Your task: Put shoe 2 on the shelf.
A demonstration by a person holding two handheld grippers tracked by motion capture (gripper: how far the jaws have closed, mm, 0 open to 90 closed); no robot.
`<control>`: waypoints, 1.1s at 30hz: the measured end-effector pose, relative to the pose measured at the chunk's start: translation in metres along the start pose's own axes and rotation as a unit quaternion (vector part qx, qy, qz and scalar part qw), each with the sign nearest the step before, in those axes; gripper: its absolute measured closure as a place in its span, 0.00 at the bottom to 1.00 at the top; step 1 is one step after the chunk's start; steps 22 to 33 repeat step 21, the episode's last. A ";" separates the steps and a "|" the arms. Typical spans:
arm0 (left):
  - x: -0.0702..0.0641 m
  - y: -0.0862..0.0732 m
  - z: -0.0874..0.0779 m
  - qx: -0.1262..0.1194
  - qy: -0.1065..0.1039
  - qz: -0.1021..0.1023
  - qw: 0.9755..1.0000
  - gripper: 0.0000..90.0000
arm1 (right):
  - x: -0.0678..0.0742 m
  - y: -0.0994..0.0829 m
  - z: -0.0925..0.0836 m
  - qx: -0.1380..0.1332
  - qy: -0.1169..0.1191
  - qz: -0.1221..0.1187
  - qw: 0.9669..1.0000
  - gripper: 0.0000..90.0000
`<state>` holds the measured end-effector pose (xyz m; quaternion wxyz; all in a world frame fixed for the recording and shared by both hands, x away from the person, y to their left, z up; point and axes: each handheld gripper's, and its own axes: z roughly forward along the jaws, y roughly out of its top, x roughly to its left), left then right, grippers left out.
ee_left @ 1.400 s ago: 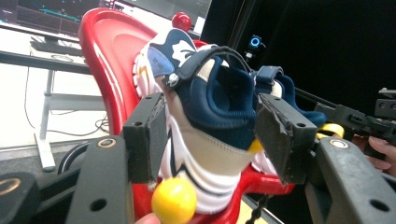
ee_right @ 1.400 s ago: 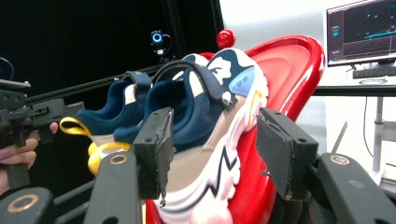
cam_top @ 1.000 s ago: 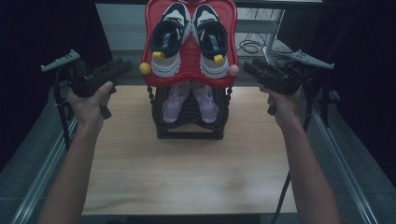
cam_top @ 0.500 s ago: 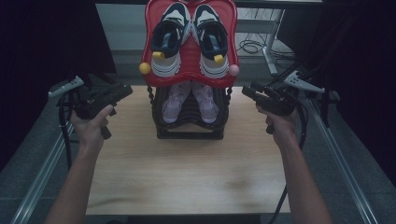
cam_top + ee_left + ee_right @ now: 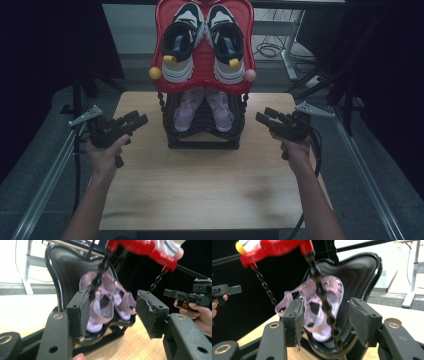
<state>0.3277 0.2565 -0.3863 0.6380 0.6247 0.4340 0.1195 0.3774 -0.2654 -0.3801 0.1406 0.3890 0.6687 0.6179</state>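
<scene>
1. High view: a two-tier shoe rack [image 5: 202,135] stands at the far middle of the bench [image 5: 210,185]. Its red upper tray [image 5: 202,55] carries a pair of sneakers [image 5: 202,47], and its black lower tray [image 5: 202,127] holds a pair of pale pink sandals [image 5: 202,107].
2. Left hand-held gripper [image 5: 139,119] hovers just left of the rack at the lower tray's level. Its jaws stand wide with nothing between them, and the left gripper view shows the sandals [image 5: 107,302] framed in the gap.
3. Right hand-held gripper [image 5: 264,116] mirrors it on the rack's right side, jaws also wide and empty. The right gripper view looks at the sandals [image 5: 319,307] past a twisted black post [image 5: 322,297].
4. Both grippers point inward at the lower tier, so the sandals look like the thing to be taken.
5. Handling, as a judgement: the sandals seem light, soft and bendy, of jelly-like plastic with thin straps, and likely a little slippery.
6. A strap would flex and could slip; the firmer sole edge or heel looks like the better hold.
7. Posts and the red tray overhead crowd the approach, so each gripper needs to come in low between the posts.
</scene>
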 end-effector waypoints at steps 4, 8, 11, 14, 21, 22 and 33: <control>0.004 -0.016 0.002 0.012 0.001 -0.009 1.000 0.49 | -0.003 -0.013 -0.002 0.009 -0.005 0.005 1.000 0.50; 0.008 -0.027 0.006 0.022 0.002 -0.019 1.000 0.49 | -0.006 -0.027 -0.002 0.020 -0.009 0.011 1.000 0.50; 0.010 -0.030 0.008 0.028 0.004 -0.021 0.999 0.49 | -0.009 -0.034 -0.001 0.026 -0.012 0.010 1.000 0.50; 0.009 -0.030 0.008 0.028 0.004 -0.021 0.999 0.49 | -0.011 -0.036 0.000 0.027 -0.014 0.015 0.999 0.50; 0.009 -0.030 0.007 0.027 0.004 -0.019 0.999 0.49 | -0.008 -0.034 -0.001 0.020 -0.012 0.012 1.000 0.50; 0.009 -0.030 0.007 0.027 0.004 -0.019 0.999 0.49 | -0.008 -0.034 -0.001 0.020 -0.012 0.012 1.000 0.50; 0.009 -0.030 0.007 0.027 0.004 -0.019 0.999 0.49 | -0.008 -0.034 -0.001 0.020 -0.012 0.012 1.000 0.50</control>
